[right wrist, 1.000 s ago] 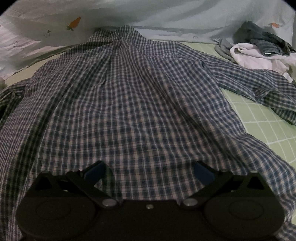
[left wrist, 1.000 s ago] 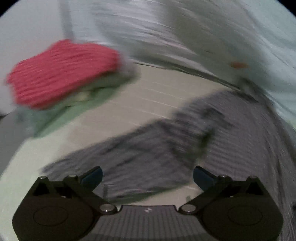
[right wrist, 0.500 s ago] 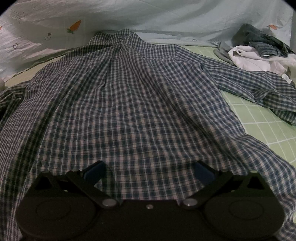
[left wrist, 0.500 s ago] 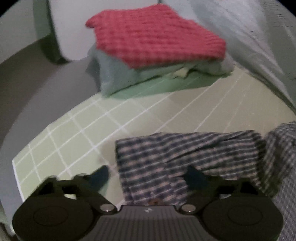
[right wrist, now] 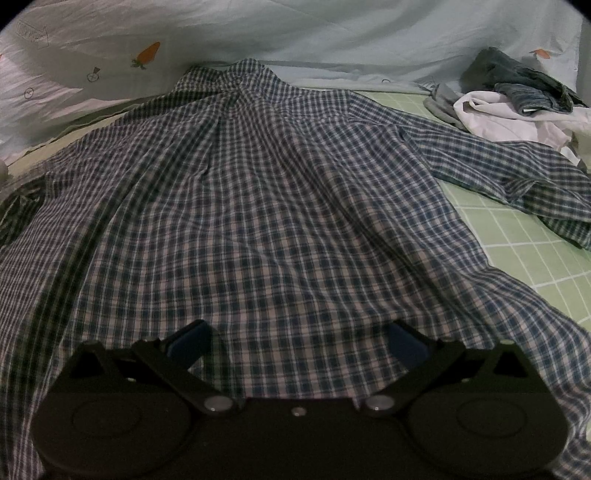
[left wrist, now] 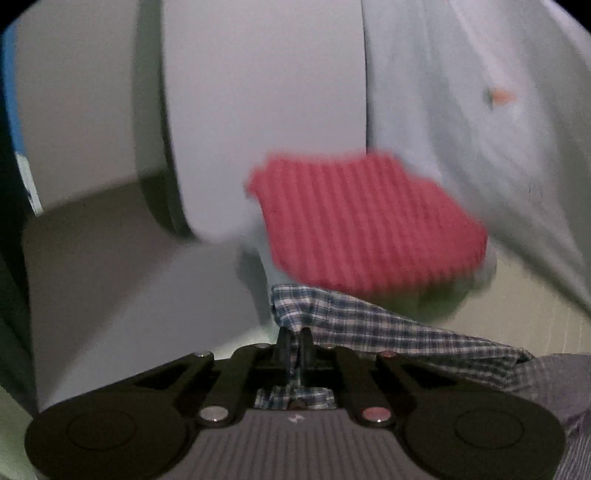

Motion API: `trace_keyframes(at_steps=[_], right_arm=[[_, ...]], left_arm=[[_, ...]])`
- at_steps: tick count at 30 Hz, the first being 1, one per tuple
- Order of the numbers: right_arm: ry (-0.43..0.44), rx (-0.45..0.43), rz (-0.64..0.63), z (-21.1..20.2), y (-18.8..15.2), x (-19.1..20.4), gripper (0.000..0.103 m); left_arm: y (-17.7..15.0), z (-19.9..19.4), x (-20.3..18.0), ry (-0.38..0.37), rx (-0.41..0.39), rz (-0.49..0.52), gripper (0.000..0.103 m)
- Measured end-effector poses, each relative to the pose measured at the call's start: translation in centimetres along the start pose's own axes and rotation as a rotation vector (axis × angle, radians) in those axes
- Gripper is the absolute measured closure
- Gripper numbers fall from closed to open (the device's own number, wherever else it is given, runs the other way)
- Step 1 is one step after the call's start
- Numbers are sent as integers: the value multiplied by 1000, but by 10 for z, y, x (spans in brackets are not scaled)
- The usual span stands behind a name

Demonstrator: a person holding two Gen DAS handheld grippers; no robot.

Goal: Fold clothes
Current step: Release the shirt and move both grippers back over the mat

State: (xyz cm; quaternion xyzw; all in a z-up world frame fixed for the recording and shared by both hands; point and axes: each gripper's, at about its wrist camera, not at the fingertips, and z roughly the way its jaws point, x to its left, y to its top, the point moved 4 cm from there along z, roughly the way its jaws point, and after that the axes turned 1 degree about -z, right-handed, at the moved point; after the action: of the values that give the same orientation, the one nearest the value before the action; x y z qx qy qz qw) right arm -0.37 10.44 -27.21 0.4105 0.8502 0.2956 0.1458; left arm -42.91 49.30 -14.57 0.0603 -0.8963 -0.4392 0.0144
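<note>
Left wrist view: left gripper (left wrist: 294, 341) had just closed, fingers pinching the checked shirt (left wrist: 369, 325) cuff. Beyond the fingertips a folded red cloth (left wrist: 369, 221) sat before a pale wall (left wrist: 258, 92).

Right wrist view: right gripper (right wrist: 297, 341) fingers were spread above the shirt, spread flat on a green gridded mat (right wrist: 524, 243). Far right of the fingers lay a clothes heap (right wrist: 517, 107); a pale sheet (right wrist: 295, 33) hung behind.
</note>
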Motion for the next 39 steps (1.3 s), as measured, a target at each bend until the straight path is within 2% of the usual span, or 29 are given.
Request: trace_keyframes(at_steps=[2, 7, 10, 13, 15, 17, 20, 24, 26, 29, 32, 35, 39], right_arm=[[-2, -3, 2, 1, 0, 0, 0], [-3, -3, 2, 2, 1, 0, 0], [-3, -2, 2, 2, 2, -1, 0], [-4, -1, 5, 1, 2, 1, 0], [-4, -4, 5, 1, 2, 1, 0], [-2, -14, 6, 2, 2, 2, 0], [13, -26, -7, 2, 2, 1, 0], [55, -8, -25, -5, 2, -7, 0], [57, -44, 11, -18, 0, -20, 0], [26, -102, 28, -44, -3, -49, 0], [-21, -155, 23, -74, -9, -85, 0], [-60, -166, 87, -97, -22, -127, 0], [-62, -104, 169, -109, -48, -168, 16]], left_arm=[[2, 2, 2, 25, -9, 11, 97], [-18, 42, 6, 51, 117, -26, 92], [-31, 61, 11, 92, 191, -49, 91], [-38, 68, 17, 158, 248, -52, 74], [-38, 61, 18, 149, 255, -73, 40], [-36, 48, 14, 118, 234, -75, 21], [-39, 24, -6, 49, 211, -5, 19], [-53, -11, -50, -91, 212, 112, 18], [-66, -37, -74, -167, 205, 155, 18], [-85, -76, -110, -297, 192, 236, 17], [-109, -117, -144, -392, 181, 324, 17], [-134, -153, -168, -466, 189, 392, 16], [-170, -202, -190, -532, 193, 486, 16]])
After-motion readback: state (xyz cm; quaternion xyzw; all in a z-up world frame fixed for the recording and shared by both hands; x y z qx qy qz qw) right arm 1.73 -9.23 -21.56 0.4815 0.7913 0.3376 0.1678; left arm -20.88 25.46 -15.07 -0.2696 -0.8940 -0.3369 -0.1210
